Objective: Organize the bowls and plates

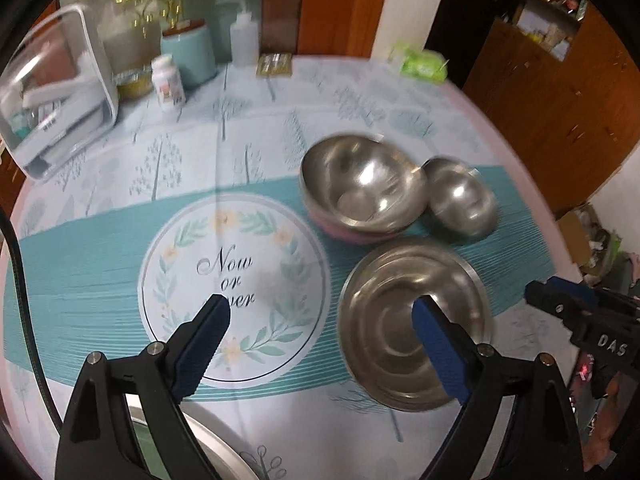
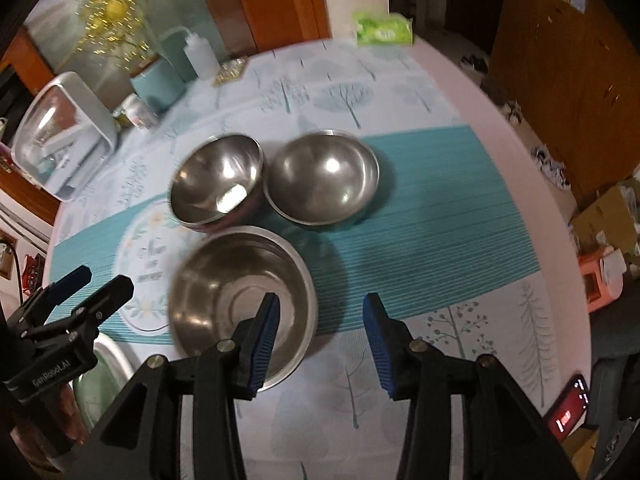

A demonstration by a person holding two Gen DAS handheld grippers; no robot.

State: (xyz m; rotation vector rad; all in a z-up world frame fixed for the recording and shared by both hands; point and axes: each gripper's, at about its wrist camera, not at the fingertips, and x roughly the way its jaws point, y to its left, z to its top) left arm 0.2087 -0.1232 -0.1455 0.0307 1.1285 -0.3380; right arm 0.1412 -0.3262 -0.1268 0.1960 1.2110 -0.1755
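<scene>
Three steel bowls (image 2: 240, 296) grouped at frame centre; left gripper (image 1: 320, 312) and right gripper (image 2: 320, 304) both released, nothing grasped.

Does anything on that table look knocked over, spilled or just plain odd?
Nothing stands out. The three steel bowls, the pink-bottomed bowl, the small bowl and the wide shallow bowl, sit upright and empty on the tablecloth. No spill or damage shows, though motion blur hides fine detail.
</scene>
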